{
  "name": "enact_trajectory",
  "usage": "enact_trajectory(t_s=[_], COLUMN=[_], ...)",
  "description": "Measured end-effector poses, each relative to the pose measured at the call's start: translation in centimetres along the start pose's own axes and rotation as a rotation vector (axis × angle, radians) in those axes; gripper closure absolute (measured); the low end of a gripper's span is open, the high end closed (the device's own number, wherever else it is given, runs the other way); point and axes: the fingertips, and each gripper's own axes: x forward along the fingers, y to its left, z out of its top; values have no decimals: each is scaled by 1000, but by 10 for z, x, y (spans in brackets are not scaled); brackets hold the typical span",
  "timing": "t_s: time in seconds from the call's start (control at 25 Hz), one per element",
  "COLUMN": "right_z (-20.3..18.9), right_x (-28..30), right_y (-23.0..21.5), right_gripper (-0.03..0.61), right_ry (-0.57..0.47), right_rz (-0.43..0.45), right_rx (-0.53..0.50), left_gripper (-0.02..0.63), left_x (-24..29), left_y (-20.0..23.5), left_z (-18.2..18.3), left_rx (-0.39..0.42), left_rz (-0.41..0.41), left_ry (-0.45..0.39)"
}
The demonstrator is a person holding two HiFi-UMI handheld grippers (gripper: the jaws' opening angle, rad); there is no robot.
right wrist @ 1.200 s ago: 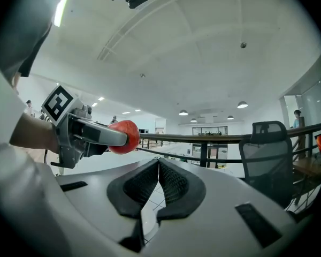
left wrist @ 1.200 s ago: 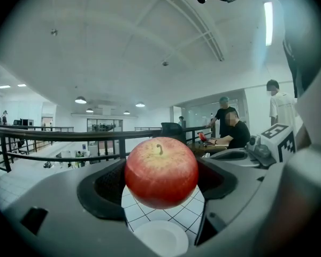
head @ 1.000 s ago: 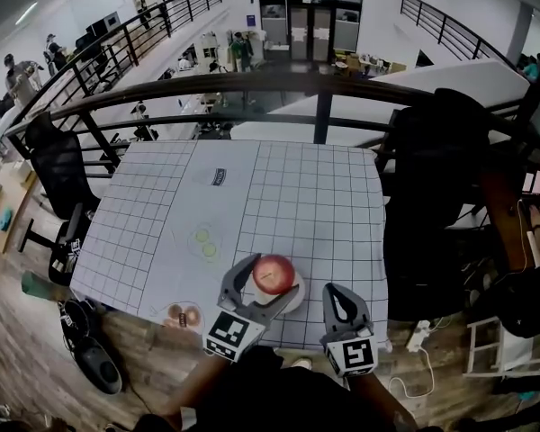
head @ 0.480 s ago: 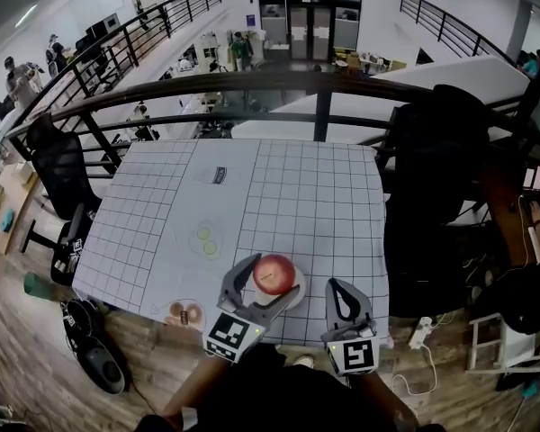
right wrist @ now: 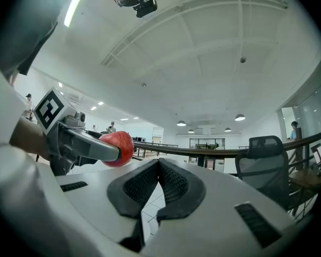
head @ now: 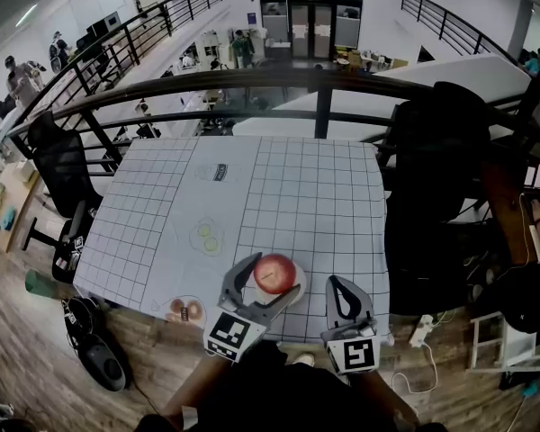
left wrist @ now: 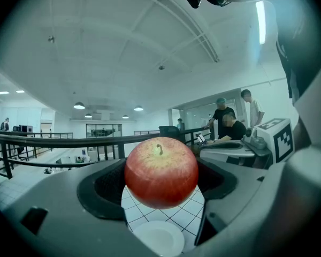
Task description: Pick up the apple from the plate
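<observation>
The left hand-held gripper (head: 270,277) clamps its dark ribbed jaws on both sides of the round, glossy red apple (left wrist: 161,171). The apple hangs clear above the small round white plate (left wrist: 155,239) by the near edge of the grid-lined tabletop (head: 297,187). To the right, the right hand-held gripper (right wrist: 159,182) is closed, jaws together on nothing.

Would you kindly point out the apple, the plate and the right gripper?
apple (left wrist: 160,173): left gripper view, middle of its red skin.
plate (left wrist: 155,240): left gripper view, bare white centre.
right gripper (right wrist: 158,162): right gripper view, where its fingertips meet.
</observation>
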Motion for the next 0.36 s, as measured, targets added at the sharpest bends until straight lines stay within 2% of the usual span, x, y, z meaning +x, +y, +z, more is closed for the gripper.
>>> enact_trajectory(t_s=[0.36], right_z=[-1], right_x=[-2], right_y=[3], right_gripper=[555], right_ry=[6], right_rz=[-2], right_rx=[2], left_gripper=[202], left_x=[0], left_y=[-4], left_z=[-3], left_rx=[-5], left_rz=[-4], left_ry=[5])
